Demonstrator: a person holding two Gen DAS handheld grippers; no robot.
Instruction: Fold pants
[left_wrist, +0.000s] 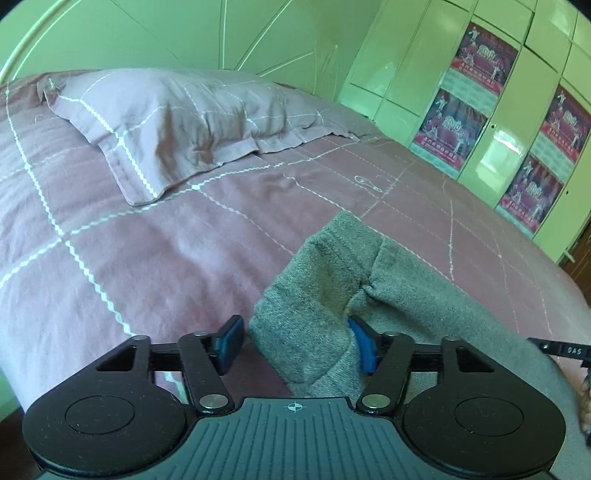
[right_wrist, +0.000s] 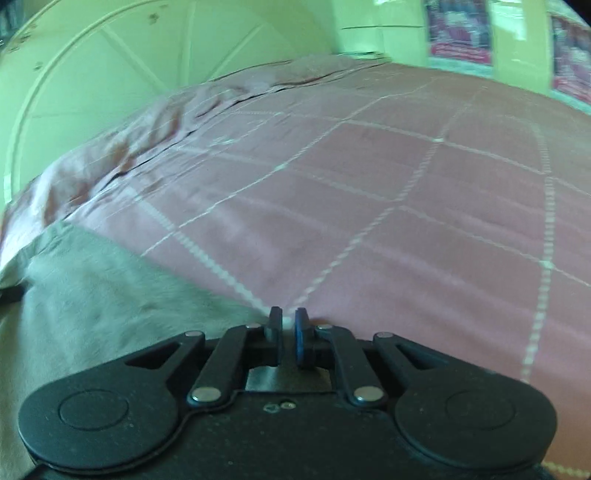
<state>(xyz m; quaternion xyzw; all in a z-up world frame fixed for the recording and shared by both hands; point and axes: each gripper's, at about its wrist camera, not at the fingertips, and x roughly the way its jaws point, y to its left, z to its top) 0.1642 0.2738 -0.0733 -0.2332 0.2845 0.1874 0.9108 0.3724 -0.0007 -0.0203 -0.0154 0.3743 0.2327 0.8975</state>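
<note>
The work surface was a bed (left_wrist: 147, 258) covered by a pink quilt with a white grid pattern, set in a room with pale green panelled walls.

Nearest the left wrist camera, the left gripper (left_wrist: 295, 343) stood with its jaws part-open. A bunched fold of the grey pants (left_wrist: 325, 280) lay between them. The fabric touched the right-hand blue pad, while the left-hand pad stood clear of it, so no clamping grip was evident. From this fold the pants ran rightward and toward the camera, passing out of view at the lower right. The long axis therefore appeared to lie across the near edge of the bed, not toward the pillow.

In the right wrist view, the right gripper (right_wrist: 289, 321) had its jaws drawn nearly together with only a narrow gap and nothing visible between them. The grey fabric lay flat just to its left.

Beyond the pants lay bare quilt, then a matching pillow (left_wrist: 177, 129) at the headboard and a wardrobe (left_wrist: 461, 110) bearing posters.

Judged status: folding was at an early or middle stage. One end was doubled up. A compact, squared stack had not yet been formed.
</note>
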